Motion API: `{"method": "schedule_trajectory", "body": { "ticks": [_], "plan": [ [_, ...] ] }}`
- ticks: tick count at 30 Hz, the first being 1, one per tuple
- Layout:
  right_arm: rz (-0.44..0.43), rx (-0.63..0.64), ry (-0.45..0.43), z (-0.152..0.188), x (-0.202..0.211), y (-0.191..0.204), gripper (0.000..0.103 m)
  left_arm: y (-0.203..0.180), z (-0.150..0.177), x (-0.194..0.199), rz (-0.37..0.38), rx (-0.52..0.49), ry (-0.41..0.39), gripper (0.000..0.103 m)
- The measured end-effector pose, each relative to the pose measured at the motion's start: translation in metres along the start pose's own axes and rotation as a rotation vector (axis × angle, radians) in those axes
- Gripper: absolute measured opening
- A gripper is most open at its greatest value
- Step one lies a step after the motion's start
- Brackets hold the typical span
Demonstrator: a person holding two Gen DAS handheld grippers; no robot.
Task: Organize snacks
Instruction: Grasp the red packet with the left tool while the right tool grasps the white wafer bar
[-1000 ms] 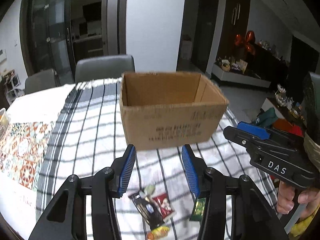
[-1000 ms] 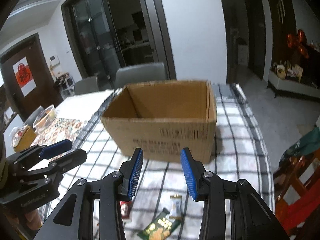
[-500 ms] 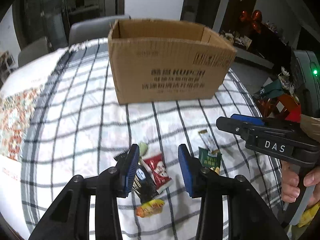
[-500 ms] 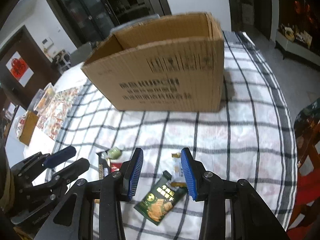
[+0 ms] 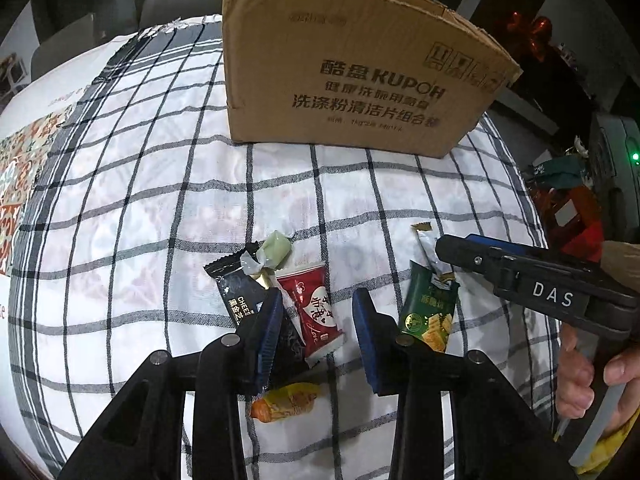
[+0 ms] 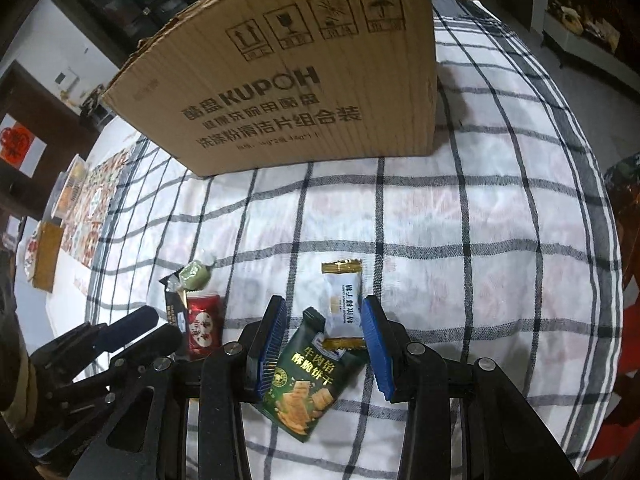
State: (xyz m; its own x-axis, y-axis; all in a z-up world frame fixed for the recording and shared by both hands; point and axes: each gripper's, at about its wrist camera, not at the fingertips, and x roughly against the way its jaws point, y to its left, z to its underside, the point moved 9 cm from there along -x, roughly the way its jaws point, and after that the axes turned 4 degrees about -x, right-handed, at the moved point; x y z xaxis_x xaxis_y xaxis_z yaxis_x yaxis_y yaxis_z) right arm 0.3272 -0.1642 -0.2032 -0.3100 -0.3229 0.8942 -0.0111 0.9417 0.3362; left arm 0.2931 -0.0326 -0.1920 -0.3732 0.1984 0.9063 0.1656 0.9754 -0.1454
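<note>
L gripper (image 5: 316, 332) closing, unclenched, straddling red pkt (image 5: 316, 312) | R gripper (image 6: 324, 344) unclenched, hovering over green pkt (image 6: 308, 380), long axis diagonal

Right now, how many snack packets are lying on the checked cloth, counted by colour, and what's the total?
Black packet: 1
Red packet: 1
Pale green candy: 1
Orange-yellow candy: 1
Dark green packet: 1
White packet: 1
Total: 6, all outside the box.
</note>
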Motion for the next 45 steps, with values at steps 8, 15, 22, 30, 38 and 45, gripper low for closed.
{"method": "schedule_trajectory", "body": {
  "ticks": [8,15,22,30,38,45],
  "plan": [
    [0.026,-0.004,0.027,-0.001,-0.013,-0.006,0.04,0.002,0.002,-0.012,-0.007,0.015,0.044,0.035],
    [0.036,-0.007,0.039,-0.002,-0.02,-0.008,0.04,-0.001,0.004,-0.023,-0.018,0.016,0.078,0.031],
    [0.052,0.005,0.046,0.0,-0.027,-0.009,0.034,-0.002,0.006,-0.032,-0.037,0.015,0.092,0.029],
    [0.104,0.057,0.05,0.0,-0.032,-0.003,0.023,0.001,0.005,-0.039,-0.034,0.029,0.1,0.023],
    [0.124,0.074,0.015,0.0,-0.024,0.003,0.022,0.003,0.003,-0.029,-0.015,0.034,0.07,0.022],
    [0.124,0.091,-0.031,-0.001,-0.001,0.008,0.022,-0.003,-0.004,-0.009,-0.002,0.017,0.022,0.022]
  ]
}}
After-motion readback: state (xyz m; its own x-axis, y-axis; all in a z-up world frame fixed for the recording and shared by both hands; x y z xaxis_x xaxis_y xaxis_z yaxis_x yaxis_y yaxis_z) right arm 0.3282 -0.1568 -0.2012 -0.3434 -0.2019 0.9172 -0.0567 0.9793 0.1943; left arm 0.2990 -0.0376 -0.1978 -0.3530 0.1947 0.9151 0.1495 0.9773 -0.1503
